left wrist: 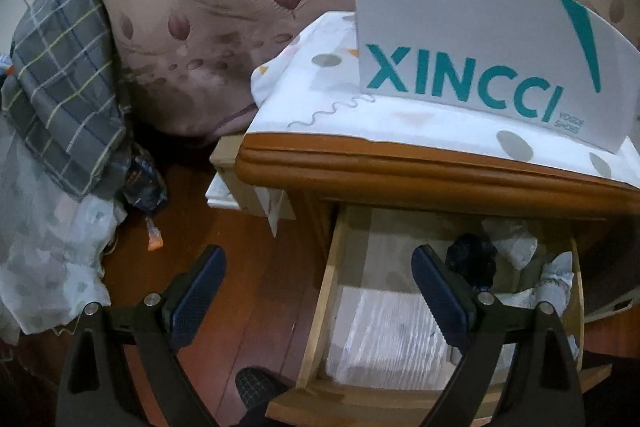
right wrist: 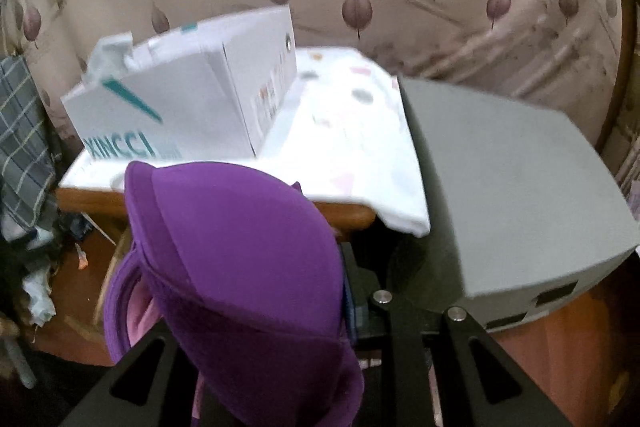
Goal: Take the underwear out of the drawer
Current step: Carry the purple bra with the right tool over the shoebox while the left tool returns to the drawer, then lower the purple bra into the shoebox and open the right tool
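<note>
The right gripper [right wrist: 344, 291] pinches the purple underwear [right wrist: 248, 267] above the open drawer [left wrist: 320, 307], clear of its rim. The left gripper [left wrist: 320, 291], jaws spread, hovers over the drawer's left edge, likely ready to reach in.

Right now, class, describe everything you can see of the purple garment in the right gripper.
The purple fabric garment looks soft and smooth, with stitched seams and a paler pink lining showing at its lower left edge. It hangs bunched from the shut right gripper, filling the lower middle of the right wrist view, in front of the wooden cabinet's edge. Nothing else visibly touches it.
</note>
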Demonstrator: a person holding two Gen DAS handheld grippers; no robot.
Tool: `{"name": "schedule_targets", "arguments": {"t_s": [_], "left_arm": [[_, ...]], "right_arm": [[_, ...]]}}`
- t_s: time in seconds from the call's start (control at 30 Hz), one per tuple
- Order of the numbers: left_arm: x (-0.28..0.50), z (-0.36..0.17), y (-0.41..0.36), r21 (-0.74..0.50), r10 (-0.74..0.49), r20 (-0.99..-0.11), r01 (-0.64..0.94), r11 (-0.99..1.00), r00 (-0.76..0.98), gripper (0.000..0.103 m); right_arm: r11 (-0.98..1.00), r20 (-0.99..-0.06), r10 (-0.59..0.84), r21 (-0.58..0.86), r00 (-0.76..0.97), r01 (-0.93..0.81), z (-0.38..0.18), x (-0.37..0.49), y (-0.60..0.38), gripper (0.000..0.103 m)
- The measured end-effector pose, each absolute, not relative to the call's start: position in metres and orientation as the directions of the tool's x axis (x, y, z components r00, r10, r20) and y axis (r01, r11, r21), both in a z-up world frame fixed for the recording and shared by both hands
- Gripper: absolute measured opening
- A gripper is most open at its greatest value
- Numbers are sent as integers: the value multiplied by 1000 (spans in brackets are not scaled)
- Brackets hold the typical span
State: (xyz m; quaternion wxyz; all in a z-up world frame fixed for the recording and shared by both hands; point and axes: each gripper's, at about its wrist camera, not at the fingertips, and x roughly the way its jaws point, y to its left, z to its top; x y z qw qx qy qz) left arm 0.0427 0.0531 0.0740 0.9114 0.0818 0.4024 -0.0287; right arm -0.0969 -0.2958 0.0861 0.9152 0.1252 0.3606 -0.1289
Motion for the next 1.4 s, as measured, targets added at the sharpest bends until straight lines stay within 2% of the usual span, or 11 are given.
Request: {"name": "schedule_targets", "arguments": {"t_s": [0.4, 0.63, 0.87, 1.13, 1.23, 1.4], "left_arm": [[40, 63, 46, 86, -45, -770, 173, 981, 637, 93], [44, 59, 47, 78, -43, -784, 168, 983, 619, 93], [45, 55, 48, 65, -55, -795, 176, 982, 604, 93], [48, 51, 54, 21, -82, -815, 170, 985, 574, 93], [48, 52, 57, 23, -73, -812, 157, 987, 578, 93], [50, 51, 59, 6, -84, -817, 155, 988, 570, 93]], "right_arm": [[962, -557, -197, 51, 807, 270, 210, -36, -298, 20], [973, -560, -196, -11, 805, 229, 240, 38, -281, 20], [968, -604, -253, -151, 756, 203, 227, 117, -251, 20], [959, -666, -282, -208, 691, 191, 192, 167, -241, 20], [964, -691, -265, -198, 673, 176, 180, 180, -242, 20], [984, -767, -169, -94, 619, 152, 161, 194, -251, 21]]}}
